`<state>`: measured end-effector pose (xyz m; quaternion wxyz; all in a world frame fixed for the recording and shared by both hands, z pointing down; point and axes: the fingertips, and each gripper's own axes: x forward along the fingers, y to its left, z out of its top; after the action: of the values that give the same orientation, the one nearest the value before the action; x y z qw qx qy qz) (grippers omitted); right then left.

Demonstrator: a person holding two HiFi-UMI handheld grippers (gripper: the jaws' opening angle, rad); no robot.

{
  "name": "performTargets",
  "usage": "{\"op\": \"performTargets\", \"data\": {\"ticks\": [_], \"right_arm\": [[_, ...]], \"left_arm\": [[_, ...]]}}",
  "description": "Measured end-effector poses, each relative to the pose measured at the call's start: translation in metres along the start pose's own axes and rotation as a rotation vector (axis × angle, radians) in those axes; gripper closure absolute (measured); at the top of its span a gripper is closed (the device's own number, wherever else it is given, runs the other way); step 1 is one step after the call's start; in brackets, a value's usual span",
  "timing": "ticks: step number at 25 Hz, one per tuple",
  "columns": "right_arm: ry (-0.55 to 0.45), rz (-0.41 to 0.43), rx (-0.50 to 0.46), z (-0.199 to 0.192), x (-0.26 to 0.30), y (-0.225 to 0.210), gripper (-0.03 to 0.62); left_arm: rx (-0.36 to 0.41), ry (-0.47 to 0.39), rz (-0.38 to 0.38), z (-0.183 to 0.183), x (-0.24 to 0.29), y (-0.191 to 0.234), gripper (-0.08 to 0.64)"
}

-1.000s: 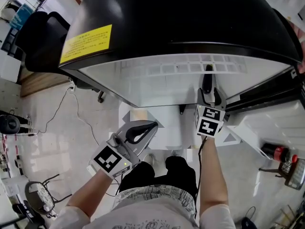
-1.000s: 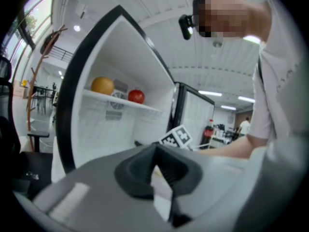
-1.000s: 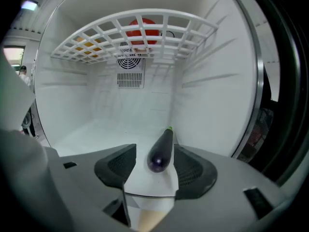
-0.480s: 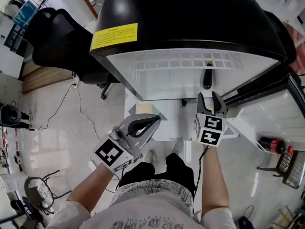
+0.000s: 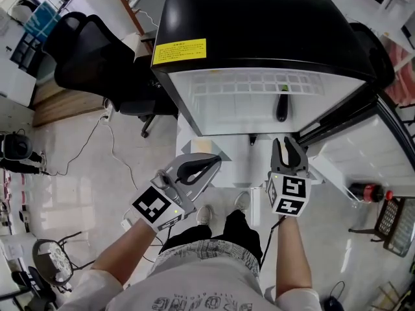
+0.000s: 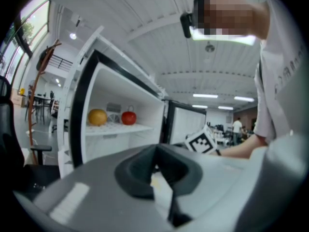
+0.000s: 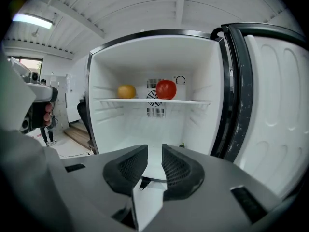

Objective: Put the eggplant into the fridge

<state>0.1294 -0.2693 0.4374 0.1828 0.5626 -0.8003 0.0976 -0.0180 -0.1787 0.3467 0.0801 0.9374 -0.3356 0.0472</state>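
The dark eggplant (image 5: pixel 281 107) lies on the white floor of the open fridge (image 5: pixel 259 44), near its right wall. My right gripper (image 5: pixel 289 149) hangs just outside the fridge mouth, a little below the eggplant in the head view and apart from it. Its jaws are closing with nothing between them; in the right gripper view (image 7: pixel 154 158) a narrow gap still shows. My left gripper (image 5: pixel 206 167) is off to the left in front of the fridge, with its tips together and empty; the left gripper view (image 6: pixel 157 164) shows the same.
On the fridge shelf (image 7: pixel 154 101) sit a yellow-orange fruit (image 7: pixel 126 91) and a red one (image 7: pixel 166 89). The fridge door (image 7: pixel 270 105) stands open at the right, with a red-capped bottle (image 5: pixel 366 192) near it. A black office chair (image 5: pixel 91 50) stands left of the fridge.
My right gripper has drawn back out of the fridge, leaving the eggplant on the floor inside, and its jaws have narrowed. The left gripper has shifted slightly.
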Motion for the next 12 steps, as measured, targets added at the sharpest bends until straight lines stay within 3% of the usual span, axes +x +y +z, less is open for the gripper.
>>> {"op": "performTargets", "data": {"ticks": [12], "right_arm": [[-0.048,0.051,-0.002,0.018,-0.047,0.034,0.564]], "left_arm": [[0.006,-0.017,0.007,0.010,-0.028,-0.003,0.552]]}}
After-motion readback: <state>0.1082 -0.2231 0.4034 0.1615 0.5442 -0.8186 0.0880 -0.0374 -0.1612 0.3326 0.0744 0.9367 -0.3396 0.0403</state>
